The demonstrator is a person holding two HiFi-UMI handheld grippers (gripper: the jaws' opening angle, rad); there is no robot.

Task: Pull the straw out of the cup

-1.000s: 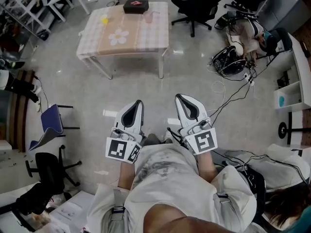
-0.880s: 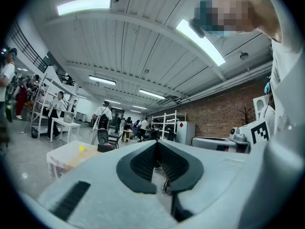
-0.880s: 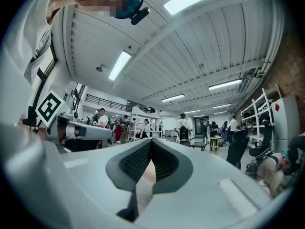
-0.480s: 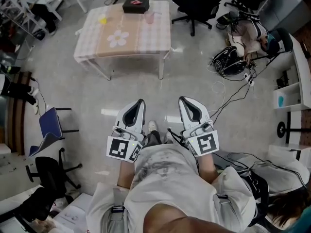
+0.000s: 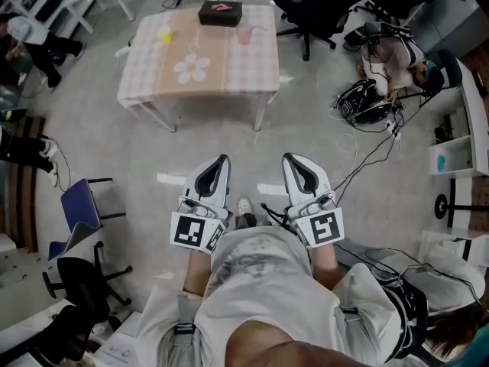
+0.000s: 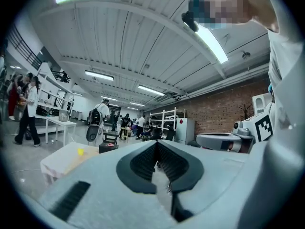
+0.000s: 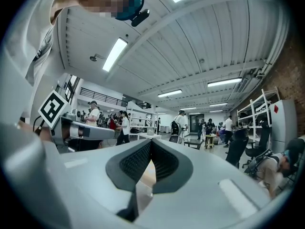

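Big open lab/workshop hall, not a home. Painted brick wall [image 6: 224, 109], white panelled ceiling [image 7: 224, 37] with long strip lights [image 6: 212, 43], bare glossy grey floor [image 5: 153, 155]. Metal shelving racks [image 6: 164, 121] along the walls, white work tables [image 6: 59, 124] with people [image 7: 181, 121] standing and sitting around them. Black swivel office chairs [image 5: 313, 10], a folding chair [image 5: 76, 205], loose cables and gear [image 5: 367, 102] dumped on the floor. One low table [image 5: 237, 67] with a checked cloth stands alone in the open space.

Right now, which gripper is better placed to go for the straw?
Left gripper, marginally: the cup sits closer ahead of it than of the right gripper. Both are shut, empty, far from the table.
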